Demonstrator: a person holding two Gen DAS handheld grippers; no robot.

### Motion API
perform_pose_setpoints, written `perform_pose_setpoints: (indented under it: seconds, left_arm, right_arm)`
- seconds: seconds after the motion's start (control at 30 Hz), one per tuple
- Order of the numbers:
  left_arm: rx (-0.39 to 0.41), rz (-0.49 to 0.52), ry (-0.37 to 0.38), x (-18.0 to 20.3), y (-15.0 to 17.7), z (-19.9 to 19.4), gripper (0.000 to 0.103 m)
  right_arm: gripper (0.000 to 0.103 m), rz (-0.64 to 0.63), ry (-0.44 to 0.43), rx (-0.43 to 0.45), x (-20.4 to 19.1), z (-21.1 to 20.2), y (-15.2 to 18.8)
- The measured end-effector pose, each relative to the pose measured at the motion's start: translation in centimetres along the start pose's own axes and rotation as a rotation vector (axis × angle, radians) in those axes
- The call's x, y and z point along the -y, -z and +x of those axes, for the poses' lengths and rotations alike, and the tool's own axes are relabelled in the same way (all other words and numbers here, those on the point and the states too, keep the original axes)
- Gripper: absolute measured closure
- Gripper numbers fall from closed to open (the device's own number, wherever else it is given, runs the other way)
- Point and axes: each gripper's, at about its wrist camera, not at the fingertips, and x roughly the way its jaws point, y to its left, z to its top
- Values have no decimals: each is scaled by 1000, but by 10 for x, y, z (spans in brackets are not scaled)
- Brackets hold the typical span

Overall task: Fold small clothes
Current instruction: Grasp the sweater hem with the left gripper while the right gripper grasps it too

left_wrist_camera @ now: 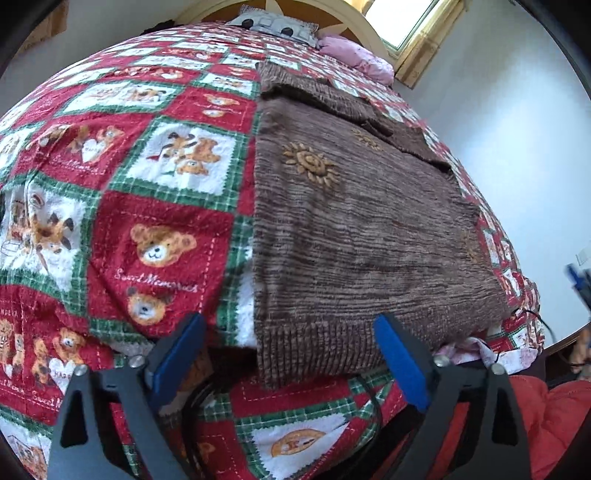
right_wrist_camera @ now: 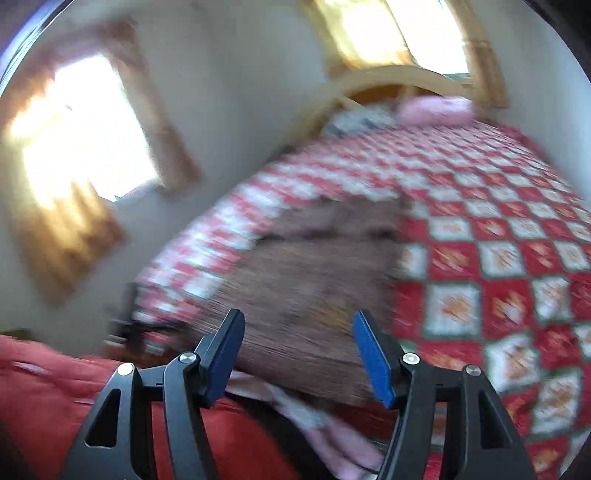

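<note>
A brown knit sweater (left_wrist_camera: 354, 229) with embroidered suns lies flat on the bed, its ribbed hem hanging over the near edge and a sleeve folded across the top. My left gripper (left_wrist_camera: 291, 354) is open and empty, just in front of the hem's left corner. In the blurred right wrist view the sweater (right_wrist_camera: 306, 295) lies ahead of my right gripper (right_wrist_camera: 299, 354), which is open and empty above the hem.
The bed is covered by a red, green and white teddy-bear quilt (left_wrist_camera: 147, 221). A patterned pillow (left_wrist_camera: 273, 22) and a pink pillow (left_wrist_camera: 354, 55) lie at the wooden headboard. A black cable (left_wrist_camera: 369, 398) and a red padded cloth (right_wrist_camera: 55, 387) hang below the near edge. Walls and windows surround the bed.
</note>
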Motion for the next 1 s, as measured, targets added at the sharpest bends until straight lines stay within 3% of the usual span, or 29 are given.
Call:
perform_pose_setpoints:
  seconds: [0.2, 0.37, 0.5, 0.57, 0.67, 0.7, 0.77, 0.8, 0.83, 0.87, 1.0]
  left_arm:
    - [5, 100, -34, 16, 6, 3, 15]
    - [-7, 128, 18, 22, 8, 6, 15]
    - [8, 143, -5, 29, 8, 10, 15]
    - [-7, 134, 56, 33, 7, 11, 25]
    - [-12, 179, 25, 41, 8, 13, 44]
    - [-5, 193, 2, 43, 8, 14, 48]
    - [-1, 191, -29, 42, 7, 13, 66]
    - [-3, 175, -32, 39, 5, 12, 74]
    - [-9, 140, -20, 33, 2, 11, 91]
    - [-14, 113, -11, 31, 3, 12, 92]
    - [-26, 36, 43, 23, -7, 6, 93]
  right_arm:
    - [42, 86, 116, -152, 35, 65, 33]
    - [45, 139, 63, -221, 48, 79, 50]
    - [45, 136, 30, -256, 43, 94, 55]
    - [45, 104, 40, -264, 35, 100, 57]
    - [47, 77, 55, -279, 27, 104, 55]
    - [52, 79, 46, -282, 26, 106, 54]
    - [84, 54, 66, -299, 23, 113, 53]
    - [88, 40, 83, -310, 21, 116, 52]
    - [92, 46, 80, -315, 22, 117, 51]
    - [97, 77, 56, -323, 25, 117, 49]
    - [97, 143, -61, -299, 27, 110, 34]
